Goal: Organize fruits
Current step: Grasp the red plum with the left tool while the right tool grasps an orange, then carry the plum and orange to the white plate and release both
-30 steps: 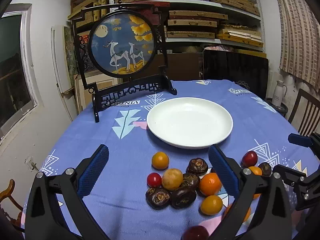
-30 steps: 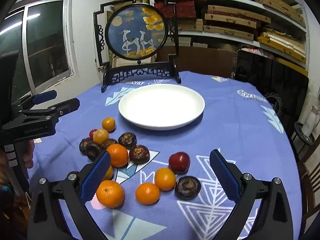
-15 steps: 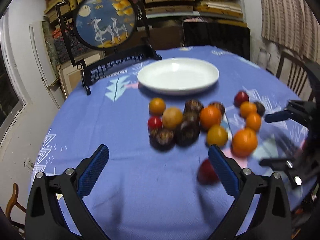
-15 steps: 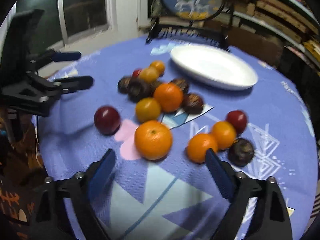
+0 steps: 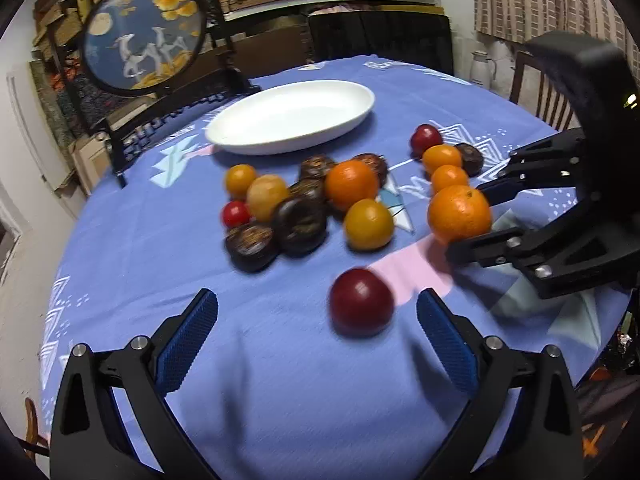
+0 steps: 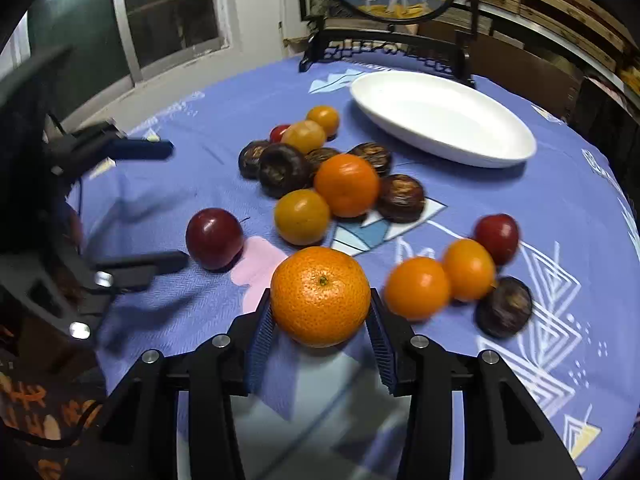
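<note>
right wrist: right gripper (image 6: 320,320) clamps large orange (image 6: 320,296)

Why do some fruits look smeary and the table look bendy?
Left wrist view: the dark red plum near the open left gripper is motion-smeared; the fisheye lens curves the blue tablecloth. Right wrist view: the big orange mandarin between the right gripper pads is sharp, neighbouring fruits blur.

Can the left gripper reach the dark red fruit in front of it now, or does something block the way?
Probably yes. The left gripper is open, and the dark red fruit lies alone on the tablecloth near its fingertips, toward its right finger, nothing between. The right gripper is occupied with the large orange alongside.
</note>
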A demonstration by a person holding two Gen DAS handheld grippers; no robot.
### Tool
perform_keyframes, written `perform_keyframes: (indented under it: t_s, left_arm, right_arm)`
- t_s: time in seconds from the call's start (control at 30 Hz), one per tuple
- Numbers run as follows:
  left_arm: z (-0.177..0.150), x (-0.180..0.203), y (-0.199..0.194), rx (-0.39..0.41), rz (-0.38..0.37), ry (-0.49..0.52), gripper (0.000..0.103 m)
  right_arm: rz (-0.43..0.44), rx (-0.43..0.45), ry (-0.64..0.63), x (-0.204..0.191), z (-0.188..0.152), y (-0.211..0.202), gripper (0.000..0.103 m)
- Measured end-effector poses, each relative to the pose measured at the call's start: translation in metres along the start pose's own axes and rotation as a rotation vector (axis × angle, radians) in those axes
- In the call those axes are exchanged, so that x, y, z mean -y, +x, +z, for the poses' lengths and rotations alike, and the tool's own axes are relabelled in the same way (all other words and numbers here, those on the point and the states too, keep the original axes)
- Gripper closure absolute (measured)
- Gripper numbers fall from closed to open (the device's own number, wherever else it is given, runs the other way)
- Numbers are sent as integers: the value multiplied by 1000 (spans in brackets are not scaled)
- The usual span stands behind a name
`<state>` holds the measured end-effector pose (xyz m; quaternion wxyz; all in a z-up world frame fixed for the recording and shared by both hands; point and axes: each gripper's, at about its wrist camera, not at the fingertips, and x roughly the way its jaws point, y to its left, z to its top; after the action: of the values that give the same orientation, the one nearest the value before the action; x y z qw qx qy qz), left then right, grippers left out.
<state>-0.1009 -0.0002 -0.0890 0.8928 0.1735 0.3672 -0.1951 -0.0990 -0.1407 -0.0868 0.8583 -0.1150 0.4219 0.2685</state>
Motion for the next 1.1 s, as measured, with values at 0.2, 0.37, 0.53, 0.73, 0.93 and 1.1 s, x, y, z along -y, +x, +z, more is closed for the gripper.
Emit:
perform_keyframes:
  t_s: [0.2,0.37,0.53,0.73,0.93,1.1]
  left_arm:
    - [12,12,31,-78,-35,-19,5]
    - [12,11,42,-132,-55,-38,47]
    - [12,6,40,-140,-66,-81,65]
    - [25,3,19,-70,-55,-74,65]
    - [66,-12,9,-9,5,-80,65]
    - [125,-32,11,74,87,-117,64]
  right_arm:
    - [-36,24,23,11,-4,-13,58]
    - [-31,28,29,12,-7,-10,58]
    - [-21,38,36,13,-10,-12,58]
    - [-5,40,50,19,-11,-15,58]
    - [9,99,49,30,13,-31,58]
    - [-52,195,42,51,56,-51,58]
